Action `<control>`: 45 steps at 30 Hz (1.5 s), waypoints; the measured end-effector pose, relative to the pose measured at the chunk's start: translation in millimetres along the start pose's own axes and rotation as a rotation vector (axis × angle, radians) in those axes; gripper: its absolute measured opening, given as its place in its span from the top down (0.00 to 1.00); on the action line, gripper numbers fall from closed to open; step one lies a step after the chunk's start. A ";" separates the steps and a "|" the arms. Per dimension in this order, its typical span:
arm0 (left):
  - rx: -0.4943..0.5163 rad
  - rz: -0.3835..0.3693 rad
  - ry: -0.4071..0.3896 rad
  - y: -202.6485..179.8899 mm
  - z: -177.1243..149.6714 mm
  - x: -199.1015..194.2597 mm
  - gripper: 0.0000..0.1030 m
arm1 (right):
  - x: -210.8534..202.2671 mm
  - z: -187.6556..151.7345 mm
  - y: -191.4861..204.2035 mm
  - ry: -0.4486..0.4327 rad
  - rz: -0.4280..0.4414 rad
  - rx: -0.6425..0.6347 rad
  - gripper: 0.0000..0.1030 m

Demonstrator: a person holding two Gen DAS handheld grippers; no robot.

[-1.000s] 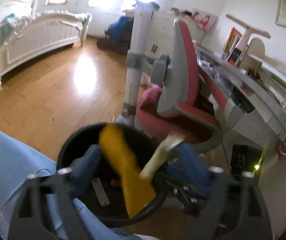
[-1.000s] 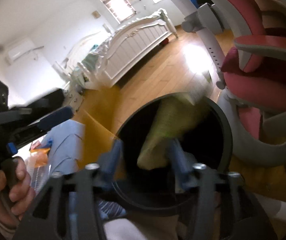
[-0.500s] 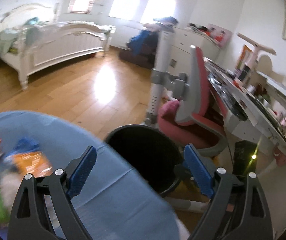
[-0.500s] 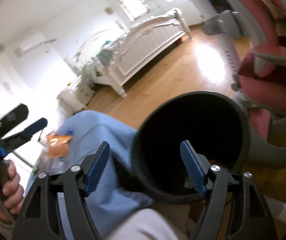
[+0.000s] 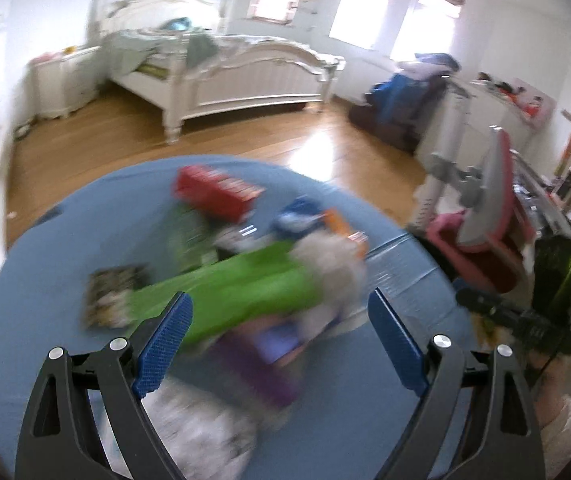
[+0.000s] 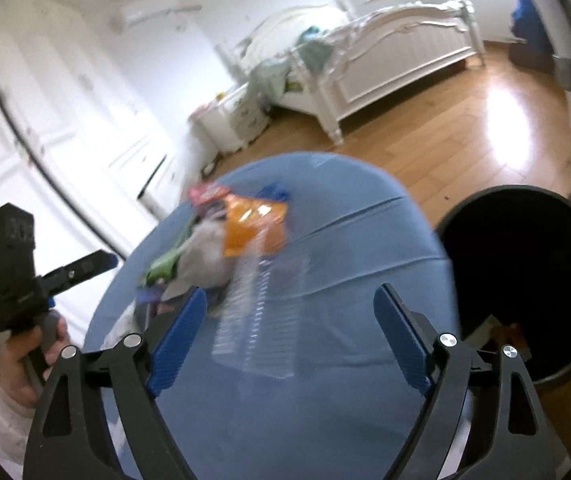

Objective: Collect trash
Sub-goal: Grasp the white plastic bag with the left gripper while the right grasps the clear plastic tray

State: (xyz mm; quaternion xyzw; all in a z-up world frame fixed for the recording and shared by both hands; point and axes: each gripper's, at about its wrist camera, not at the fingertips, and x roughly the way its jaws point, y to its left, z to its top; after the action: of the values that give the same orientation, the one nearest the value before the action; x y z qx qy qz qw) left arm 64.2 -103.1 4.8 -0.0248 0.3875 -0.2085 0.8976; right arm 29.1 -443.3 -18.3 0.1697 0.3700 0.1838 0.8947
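A round table with a blue cloth holds a pile of trash. In the left wrist view I see a green wrapper, a red box, a purple wrapper and a crumpled pale wad, all blurred. My left gripper is open and empty above the pile. In the right wrist view an orange packet and a clear plastic tray lie on the cloth. My right gripper is open and empty over the tray. The black bin stands right of the table with trash inside.
A pink and grey chair and a desk stand to the right. A white bed is across the wooden floor. White wardrobe doors are on the left. The left gripper's handle shows in the right wrist view.
Both grippers dropped their wrappers into the bin, opened, and swung left from over the bin to over the table's trash pile.
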 end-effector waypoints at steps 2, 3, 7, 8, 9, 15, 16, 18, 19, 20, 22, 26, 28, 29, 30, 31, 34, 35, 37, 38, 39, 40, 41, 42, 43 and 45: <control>-0.005 0.041 0.022 13.8 -16.3 -6.8 0.08 | 13.6 -0.3 12.8 0.039 0.001 -0.028 0.15; -0.004 0.057 0.034 17.9 -22.7 -8.2 0.05 | 20.4 -0.5 18.7 0.055 0.000 -0.038 0.15; 0.016 0.117 0.089 32.5 -51.2 -5.3 0.05 | 47.1 -3.9 39.9 0.131 -0.038 -0.089 0.15; 0.030 0.141 0.110 34.4 -58.2 -2.2 0.05 | 53.0 -5.8 44.1 0.151 -0.064 -0.107 0.15; 0.038 0.155 0.118 36.2 -62.1 -0.8 0.05 | 55.9 -7.4 46.4 0.160 -0.081 -0.121 0.19; 0.055 0.139 0.161 41.7 -73.4 6.4 0.05 | 61.1 -11.8 52.1 0.191 -0.126 -0.151 0.73; 0.043 0.124 0.161 44.3 -71.7 7.2 0.05 | 59.1 -12.5 52.0 0.188 -0.122 -0.148 0.76; 0.002 0.101 0.157 53.7 -70.3 7.6 0.16 | 53.8 -12.9 50.7 0.174 -0.108 -0.137 0.77; -0.002 0.100 0.150 56.2 -69.2 6.6 0.19 | 50.6 -13.2 50.1 0.162 -0.098 -0.130 0.77; 0.003 0.100 0.145 57.4 -68.7 5.1 0.25 | 48.5 -14.0 48.7 0.154 -0.090 -0.126 0.77; 0.007 0.099 0.131 55.2 -69.8 1.2 0.32 | 39.1 -12.8 46.6 0.123 -0.062 -0.112 0.77; -0.021 0.067 0.051 49.8 -67.1 -17.9 0.39 | 13.8 -9.7 44.1 0.042 -0.020 -0.108 0.77; -0.024 0.055 -0.001 43.9 -60.1 -28.7 0.39 | 2.4 -8.3 43.3 -0.002 -0.011 -0.110 0.77; -0.028 0.041 -0.036 37.7 -53.7 -37.2 0.39 | -5.1 -5.9 42.1 -0.031 -0.005 -0.107 0.77; -0.027 0.025 -0.058 33.2 -46.7 -40.6 0.39 | -10.3 -3.5 40.2 -0.050 -0.003 -0.104 0.77; -0.022 0.008 -0.078 26.9 -40.8 -44.5 0.39 | -15.8 -1.9 38.9 -0.071 -0.003 -0.100 0.77; 0.019 -0.048 -0.128 -2.0 -19.5 -48.0 0.39 | -34.8 2.6 29.6 -0.139 -0.024 -0.093 0.77; 0.039 -0.076 -0.139 -15.2 -10.9 -46.0 0.39 | -40.8 3.3 25.4 -0.152 -0.030 -0.089 0.77; 0.065 -0.121 -0.144 -36.6 2.4 -38.3 0.39 | -53.9 6.6 15.3 -0.191 -0.058 -0.080 0.77; 0.073 -0.141 -0.143 -43.4 4.8 -35.9 0.39 | -60.8 6.5 8.5 -0.207 -0.075 -0.076 0.77; 0.084 -0.175 -0.144 -56.4 11.4 -29.7 0.38 | -66.9 5.6 3.5 -0.219 -0.089 -0.073 0.77; 0.095 -0.198 -0.145 -66.1 16.7 -24.7 0.38 | -73.3 5.0 -2.6 -0.234 -0.106 -0.067 0.77; 0.109 -0.223 -0.144 -76.5 20.7 -19.2 0.38 | -81.2 6.0 -11.7 -0.253 -0.126 -0.055 0.77; 0.124 -0.252 -0.140 -90.4 25.9 -11.1 0.38 | -89.1 4.6 -19.2 -0.264 -0.138 -0.046 0.77; 0.134 -0.279 -0.132 -101.9 30.2 -3.6 0.38 | -93.9 4.0 -27.3 -0.279 -0.157 -0.034 0.77; 0.155 -0.339 -0.118 -125.2 34.7 11.2 0.38 | -105.0 2.0 -45.0 -0.303 -0.197 -0.010 0.77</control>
State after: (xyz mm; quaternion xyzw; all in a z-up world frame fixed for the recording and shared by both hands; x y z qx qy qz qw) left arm 51.1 -225.8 47.1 -0.0328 0.3072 -0.3838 0.8702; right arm -29.4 -530.7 26.3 0.1538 0.2450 0.0694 0.9547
